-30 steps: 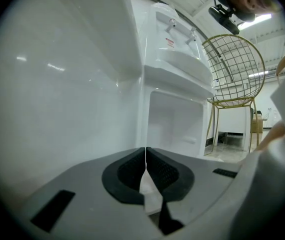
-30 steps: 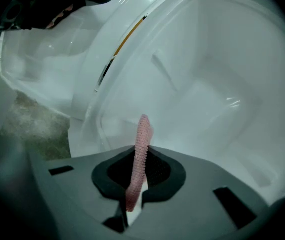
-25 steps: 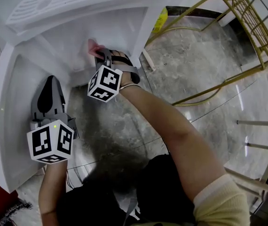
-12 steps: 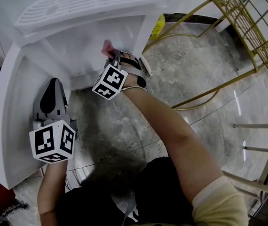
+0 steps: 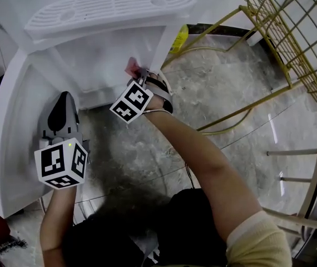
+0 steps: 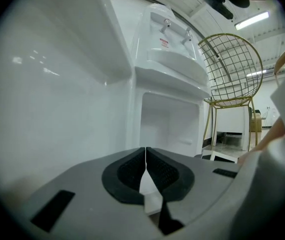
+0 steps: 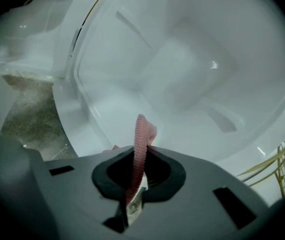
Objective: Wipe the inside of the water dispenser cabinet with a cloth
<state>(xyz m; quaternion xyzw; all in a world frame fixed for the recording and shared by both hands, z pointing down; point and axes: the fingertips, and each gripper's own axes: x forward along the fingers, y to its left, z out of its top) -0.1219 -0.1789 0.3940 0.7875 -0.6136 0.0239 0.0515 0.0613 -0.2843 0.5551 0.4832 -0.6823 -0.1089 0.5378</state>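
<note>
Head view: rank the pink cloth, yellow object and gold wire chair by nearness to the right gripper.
1. pink cloth, clamped in the right gripper.
2. yellow object, farther up-right.
3. gold wire chair, far right.

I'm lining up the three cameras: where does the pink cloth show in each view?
Head view: cloth top centre, just ahead of the right gripper, at the cabinet mouth.
Left gripper view: not in it.
Right gripper view: lower centre, pinched in the jaws.
Shared landmark: the white cabinet opening, in all three.
</note>
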